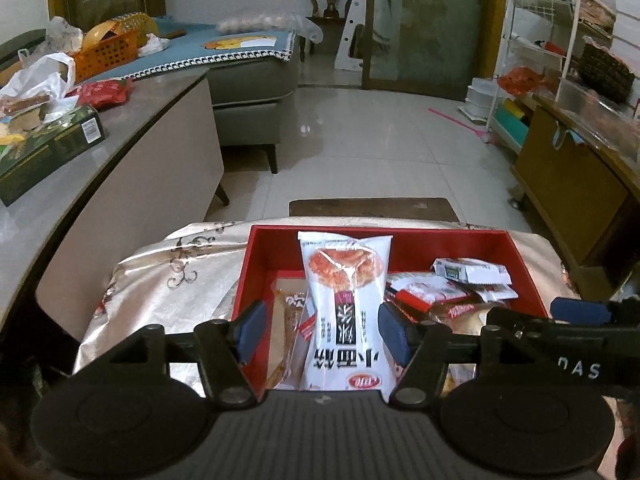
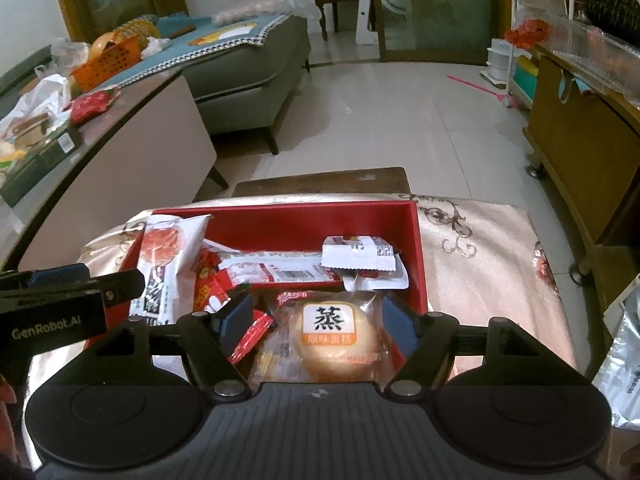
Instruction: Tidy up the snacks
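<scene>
Red cardboard box point(image 1: 528, 276) sits on our bench, which is draped in a shiny gold patterned cloth point(image 1: 160, 280), and the snacks are piled inside it. From the left wrist camera we see our left claw point(image 1: 322, 330) spread apart, its blue pads clear of the tall white bread packet point(image 1: 346, 312) that stands between them, leaning on the box's far wall. Right of that packet lie red-and-white wrappers point(image 1: 432, 294) and a small white sachet point(image 1: 472, 271) on top. Our other claw pokes in at the right edge. Over on the right wrist camera, our right claw point(image 2: 316, 326) is also spread wide, hovering over a round steamed cake point(image 2: 340, 334) in clear wrap at the near end of the box; the pads sit either side of it and don't seem to press on it. A red sachet point(image 2: 252, 334) lies just beside the left pad. Same white bread packet point(image 2: 168, 264) shows at the box's left, and the white sachet point(image 2: 358, 254) rests further back. A silver bag point(image 2: 624, 364) lies at the right edge.
</scene>
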A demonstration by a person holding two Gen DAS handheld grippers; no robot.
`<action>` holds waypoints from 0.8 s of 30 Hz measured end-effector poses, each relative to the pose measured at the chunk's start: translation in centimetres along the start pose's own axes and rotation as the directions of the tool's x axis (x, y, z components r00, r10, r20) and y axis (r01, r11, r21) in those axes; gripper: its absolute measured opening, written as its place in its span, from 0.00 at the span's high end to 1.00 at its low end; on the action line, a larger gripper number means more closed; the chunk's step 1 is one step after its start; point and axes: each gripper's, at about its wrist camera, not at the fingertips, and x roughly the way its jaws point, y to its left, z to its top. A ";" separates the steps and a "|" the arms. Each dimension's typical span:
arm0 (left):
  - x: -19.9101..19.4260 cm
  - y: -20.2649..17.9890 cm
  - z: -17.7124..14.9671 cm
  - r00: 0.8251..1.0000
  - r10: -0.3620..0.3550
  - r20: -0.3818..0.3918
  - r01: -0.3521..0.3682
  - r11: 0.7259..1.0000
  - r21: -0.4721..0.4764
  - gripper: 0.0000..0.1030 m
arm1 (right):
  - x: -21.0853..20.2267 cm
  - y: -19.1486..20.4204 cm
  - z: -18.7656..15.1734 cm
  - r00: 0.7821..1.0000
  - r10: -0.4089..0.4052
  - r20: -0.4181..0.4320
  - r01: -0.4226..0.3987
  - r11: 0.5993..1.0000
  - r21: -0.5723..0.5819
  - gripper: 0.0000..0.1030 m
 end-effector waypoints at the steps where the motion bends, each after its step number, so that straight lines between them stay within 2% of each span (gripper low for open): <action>1: -0.2 0.1 -0.2 1.000 0.003 0.002 -0.003 1.000 0.003 0.45 | -0.3 0.0 -0.1 1.000 0.001 0.002 -0.001 1.000 -0.001 0.23; 22: -4.4 -0.4 -4.3 1.000 0.010 0.015 -0.010 1.000 0.026 0.40 | -4.7 0.7 -4.4 1.000 0.006 0.002 -0.006 1.000 0.004 0.19; 24: -4.6 -0.4 -4.6 1.000 0.007 0.013 -0.008 1.000 0.027 0.35 | -5.0 0.8 -4.8 1.000 0.008 -0.003 -0.008 1.000 0.004 0.19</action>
